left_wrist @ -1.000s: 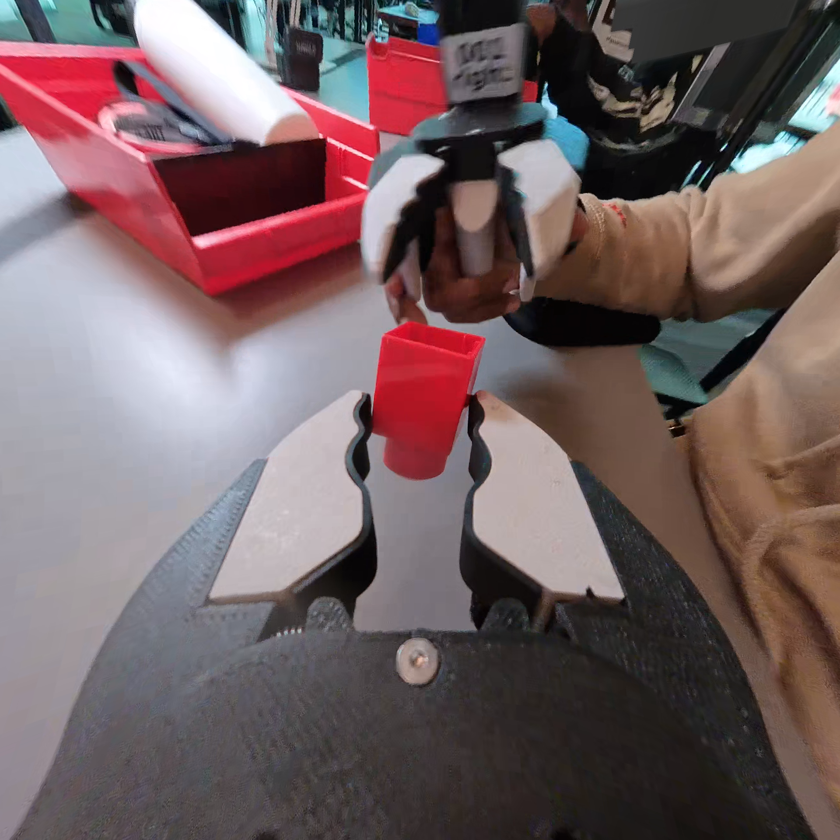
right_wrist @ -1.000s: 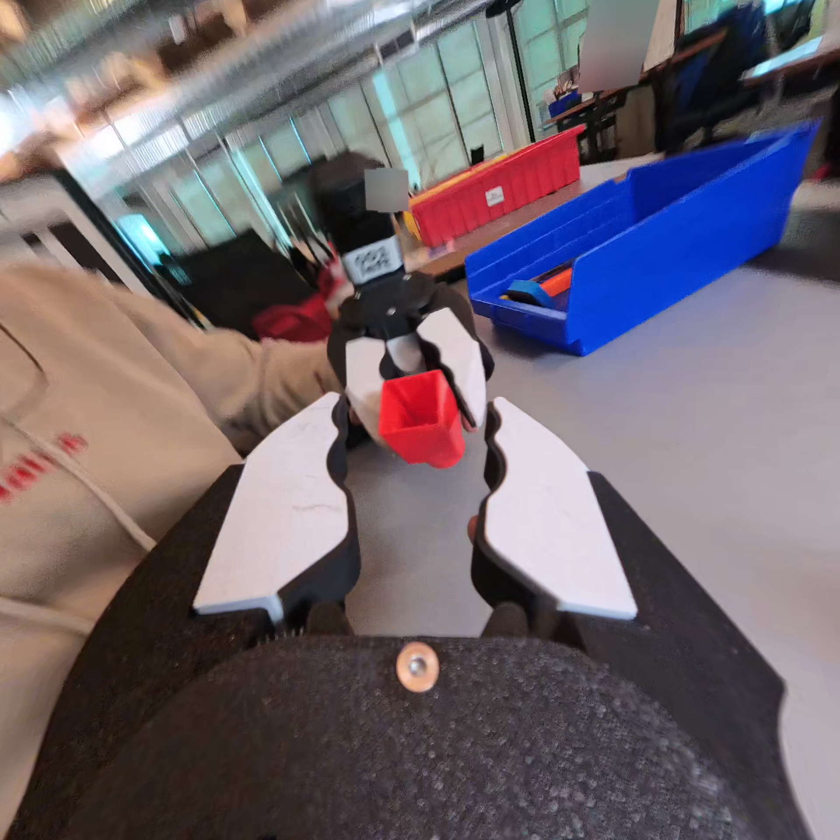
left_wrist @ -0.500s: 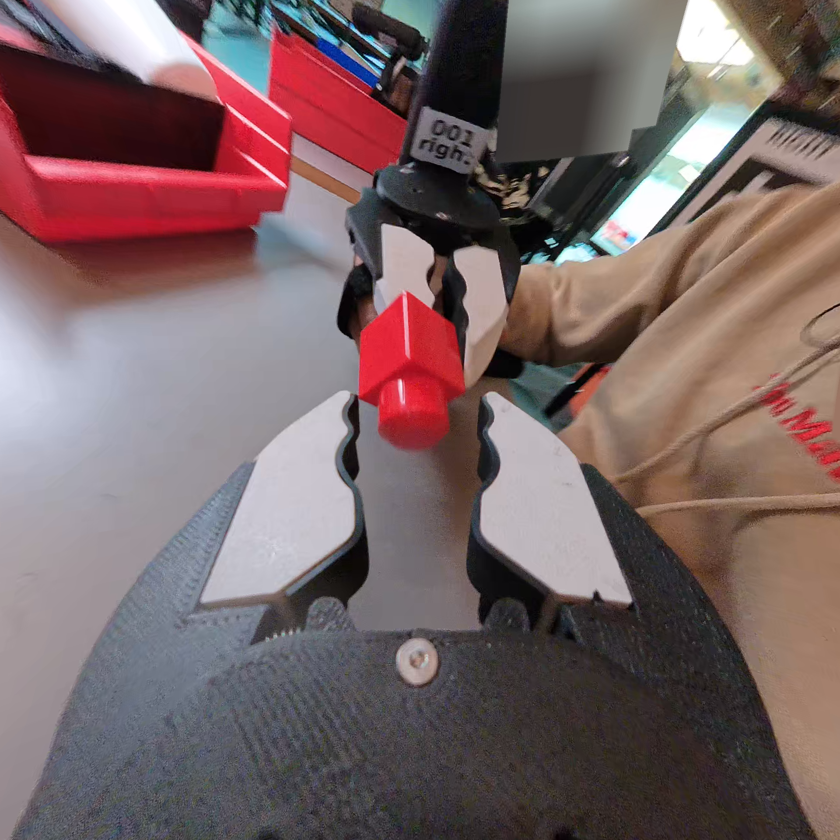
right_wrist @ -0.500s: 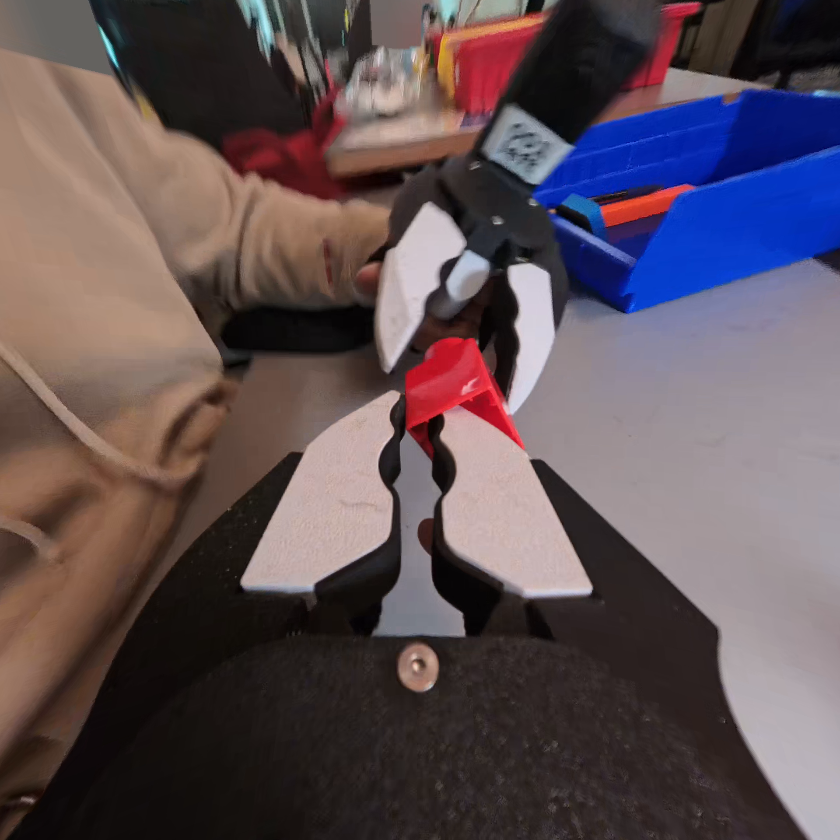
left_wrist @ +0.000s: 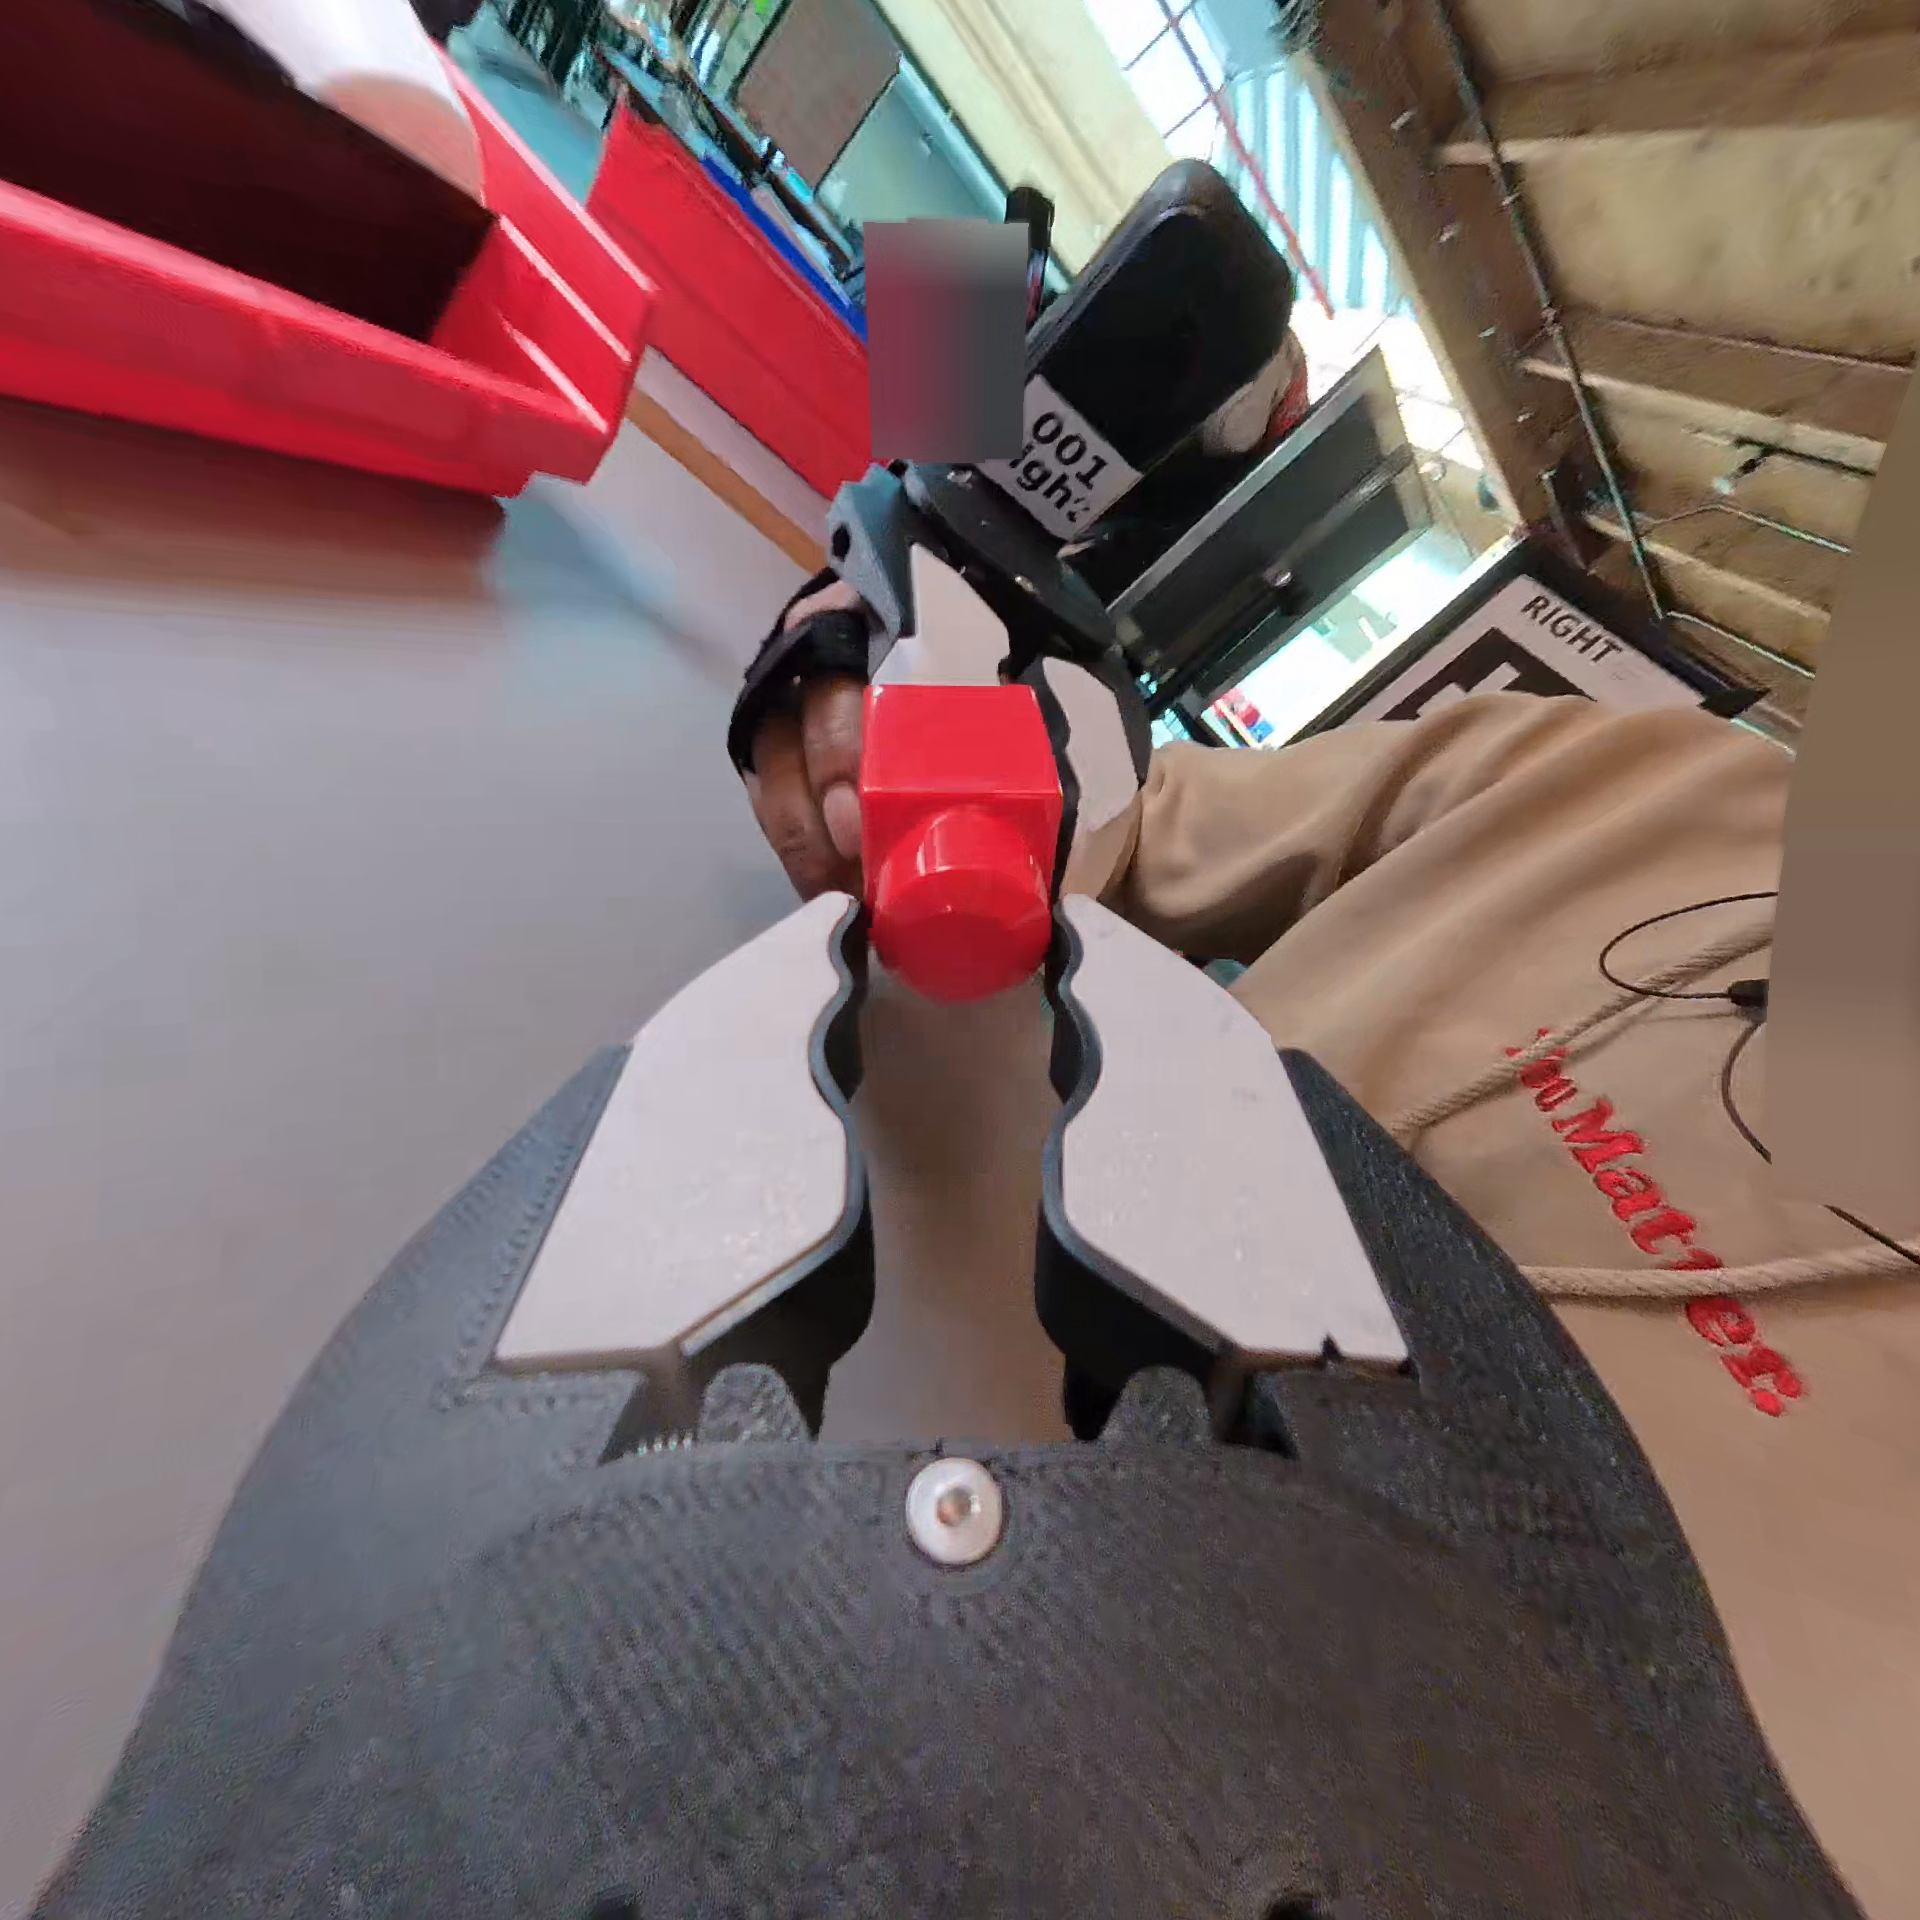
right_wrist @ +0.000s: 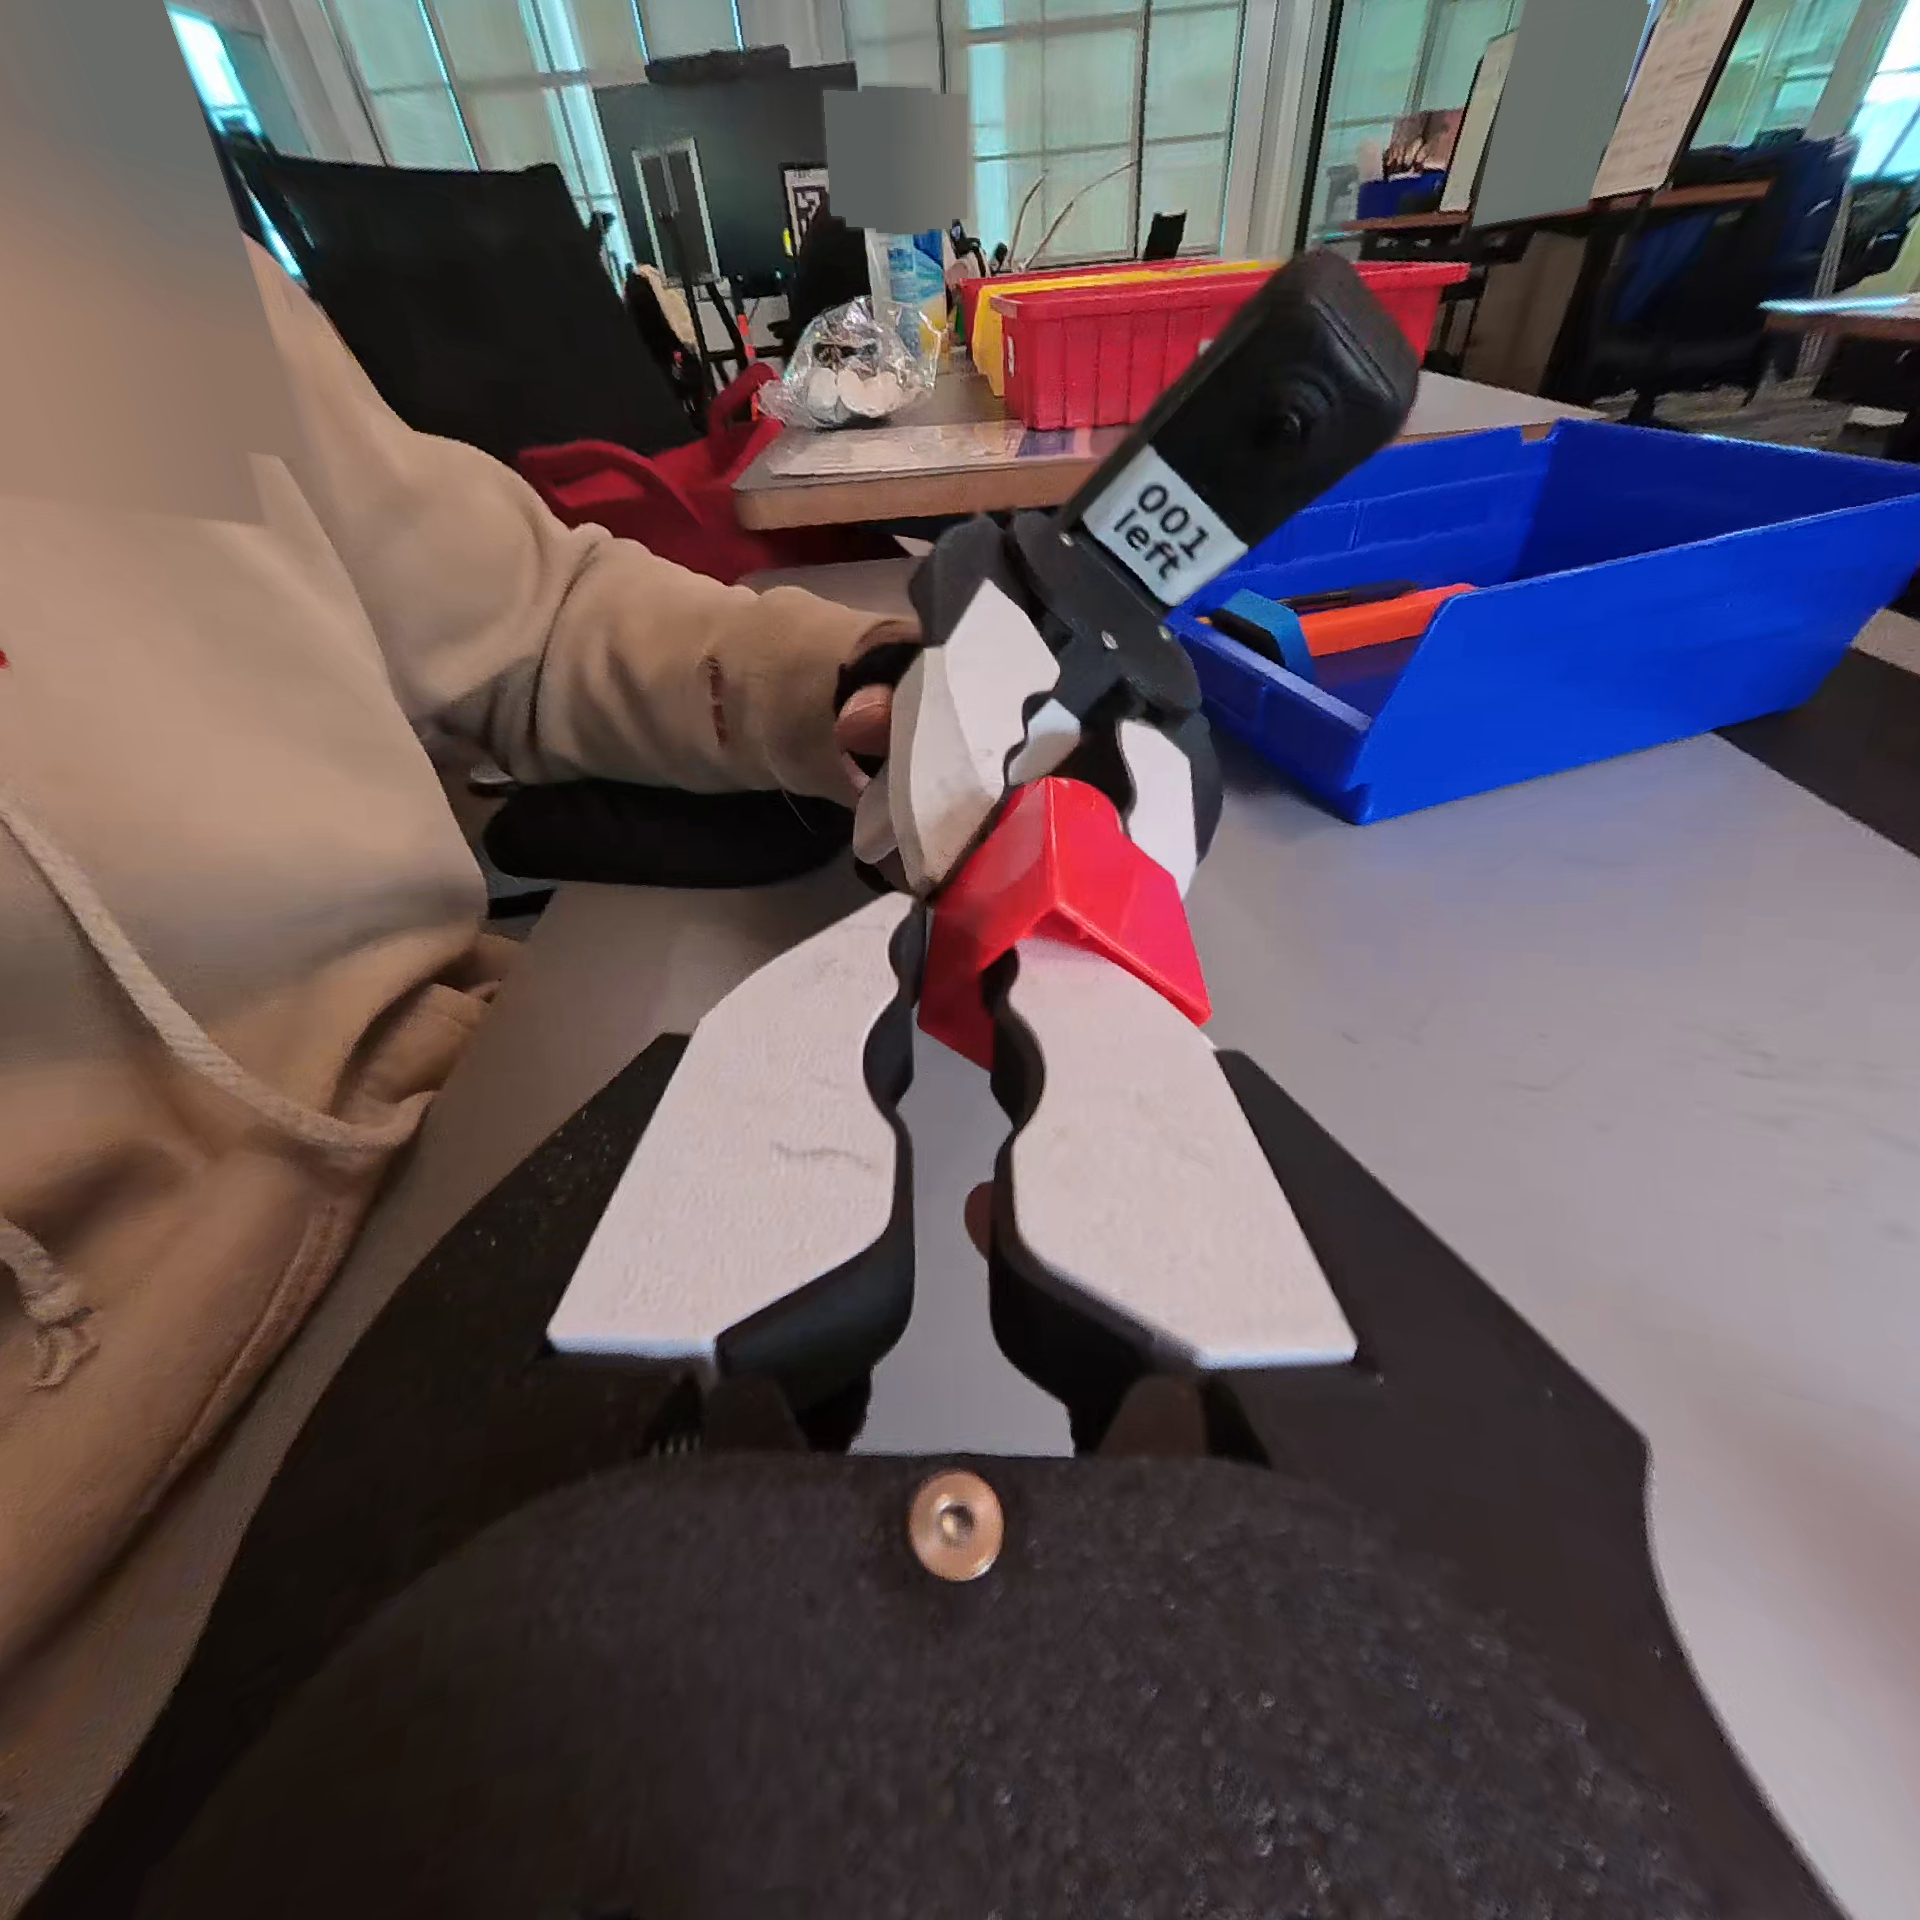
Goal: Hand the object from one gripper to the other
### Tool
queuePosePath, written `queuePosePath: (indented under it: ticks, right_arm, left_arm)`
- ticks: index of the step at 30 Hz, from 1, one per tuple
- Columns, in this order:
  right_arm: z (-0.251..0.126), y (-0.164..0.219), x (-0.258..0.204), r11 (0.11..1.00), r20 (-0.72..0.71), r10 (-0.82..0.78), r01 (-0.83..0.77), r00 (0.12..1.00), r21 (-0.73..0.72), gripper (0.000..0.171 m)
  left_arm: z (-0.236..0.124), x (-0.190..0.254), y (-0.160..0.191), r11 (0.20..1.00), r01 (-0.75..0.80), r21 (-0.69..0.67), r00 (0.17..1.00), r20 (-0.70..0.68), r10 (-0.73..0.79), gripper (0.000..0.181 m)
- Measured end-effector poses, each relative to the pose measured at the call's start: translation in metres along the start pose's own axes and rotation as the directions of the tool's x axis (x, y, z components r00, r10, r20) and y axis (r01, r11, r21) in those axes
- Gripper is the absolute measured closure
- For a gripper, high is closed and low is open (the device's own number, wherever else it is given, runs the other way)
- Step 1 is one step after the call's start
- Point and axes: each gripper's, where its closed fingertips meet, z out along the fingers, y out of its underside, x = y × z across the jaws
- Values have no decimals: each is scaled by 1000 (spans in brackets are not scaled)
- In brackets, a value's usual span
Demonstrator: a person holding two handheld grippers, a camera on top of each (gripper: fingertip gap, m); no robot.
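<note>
Right wrist view showed the red object, a square cup with a round stub at its closed end, held in the air above the grey table between both tools. The right gripper was clamped on one wall of the square part, its fingers nearly together with only that thin wall between them. The left gripper came in from the far side, tilted, with its white fingers on either side of the round stub.

From the left wrist view, that stub pointed straight back at the camera, and the left gripper had its tips touching it on both sides; it appeared closed on the stub, though how firmly could not be told. Taking separate ends probably kept the two tools from colliding during the handover.

Farther out, a blue bin stood on the table on the right, and a red bin lay on the other side. The person's beige sleeve reached in behind.
</note>
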Motion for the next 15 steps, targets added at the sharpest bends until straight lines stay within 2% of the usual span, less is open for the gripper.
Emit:
queuePosePath:
  ticks: [2, 3, 5, 7, 9, 11, 12, 15]
  right_arm:
    - [-2, -6, 2, 996, 19, 86, -87, 996, 21, 163]
    - [-4, -10, 2, 988, 52, 148, -150, 988, 43, 163]
    - [-9, -14, 7, 952, 98, 294, -300, 951, 61, 163]
    - [-9, -15, 5, 899, 179, 420, -434, 890, 49, 163]
    - [-3, -9, 3, 846, 212, 519, -533, 828, 10, 163]
    - [-2, -9, 1, 816, 248, 557, -578, 792, 12, 163]
    - [-3, -11, 2, 826, 249, 538, -562, 805, 32, 162]
    - [-8, -18, 0, 918, 194, 368, -388, 910, 79, 143]
  left_arm:
    - [-5, 5, -10, 995, -83, 46, 997, 9, 83, 138]
    - [-8, 6, -16, 983, -174, 63, 984, 54, 171, 131]
    - [-13, 2, -19, 923, -383, 14, 907, 193, 374, 124]
    - [-11, -1, -16, 852, -520, -69, 810, 277, 517, 125]
    - [-6, -3, -12, 805, -581, -117, 749, 311, 586, 140]
    - [-4, -2, -9, 805, -580, -125, 752, 297, 588, 146]
    - [-5, -2, -11, 827, -552, -110, 776, 294, 558, 146]
    - [-12, 0, -22, 922, -387, 9, 893, 251, 373, 147]
